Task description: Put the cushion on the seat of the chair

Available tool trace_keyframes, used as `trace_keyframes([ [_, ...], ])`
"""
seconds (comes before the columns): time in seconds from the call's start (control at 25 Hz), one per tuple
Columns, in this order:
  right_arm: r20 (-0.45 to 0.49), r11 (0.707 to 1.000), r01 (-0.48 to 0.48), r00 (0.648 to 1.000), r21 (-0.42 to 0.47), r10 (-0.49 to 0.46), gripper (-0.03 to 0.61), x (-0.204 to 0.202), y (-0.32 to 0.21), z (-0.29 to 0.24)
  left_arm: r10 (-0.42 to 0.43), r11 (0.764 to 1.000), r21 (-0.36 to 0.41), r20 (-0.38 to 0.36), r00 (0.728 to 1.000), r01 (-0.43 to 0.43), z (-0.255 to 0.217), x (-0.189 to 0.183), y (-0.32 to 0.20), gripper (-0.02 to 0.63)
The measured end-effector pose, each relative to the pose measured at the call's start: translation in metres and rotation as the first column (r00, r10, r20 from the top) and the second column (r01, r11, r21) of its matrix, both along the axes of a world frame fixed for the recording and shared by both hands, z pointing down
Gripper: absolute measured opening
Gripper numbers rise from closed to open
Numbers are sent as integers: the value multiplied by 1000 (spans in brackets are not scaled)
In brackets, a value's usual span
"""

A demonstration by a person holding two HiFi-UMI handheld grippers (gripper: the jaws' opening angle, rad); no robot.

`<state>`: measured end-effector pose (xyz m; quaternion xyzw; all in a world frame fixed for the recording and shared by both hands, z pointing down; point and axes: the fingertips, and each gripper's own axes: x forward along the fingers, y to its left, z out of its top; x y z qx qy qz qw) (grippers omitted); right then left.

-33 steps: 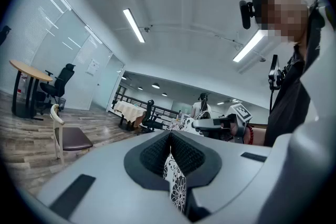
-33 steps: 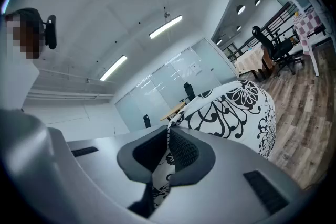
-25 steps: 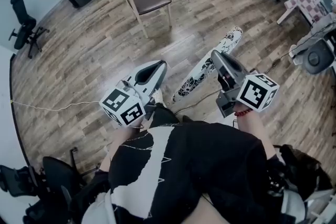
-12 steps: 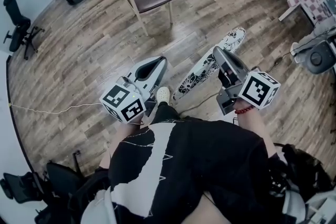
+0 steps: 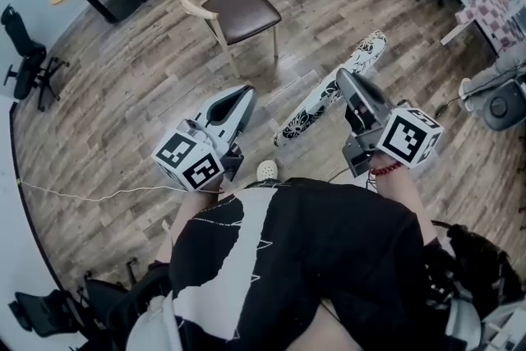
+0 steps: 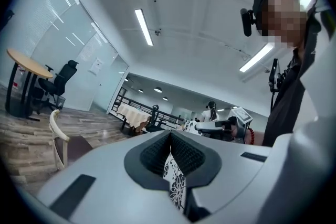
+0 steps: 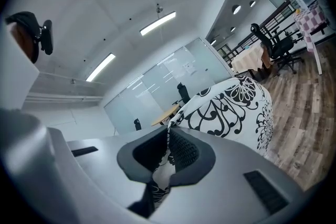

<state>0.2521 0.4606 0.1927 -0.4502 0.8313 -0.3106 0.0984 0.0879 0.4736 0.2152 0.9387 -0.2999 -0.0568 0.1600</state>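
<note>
Our left hand-held gripper (image 5: 243,97) and right hand-held gripper (image 5: 343,83) each clamp an edge of the cushion (image 5: 322,97); it seems soft, light, floppy.

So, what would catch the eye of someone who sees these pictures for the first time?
First, the black-and-white flowered cushion, held up in the middle of the head view. The right tool grips its edge, and the left tool also has its fabric between its jaws. Next comes the chair with its bare brown seat, straight ahead beyond both tools.
</note>
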Motion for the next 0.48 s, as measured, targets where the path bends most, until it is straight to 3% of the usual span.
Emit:
trace_keyframes([
  [0.2,17,1000,-8,1000,20,7,20,-26,-51,-8,-11,1000,29,53,999,9,-4,-31,-49,14],
  [0.48,20,1000,-9,1000,20,9,20,-64,-105,-6,1,1000,19,55,998,-2,0,-66,-102,14],
])
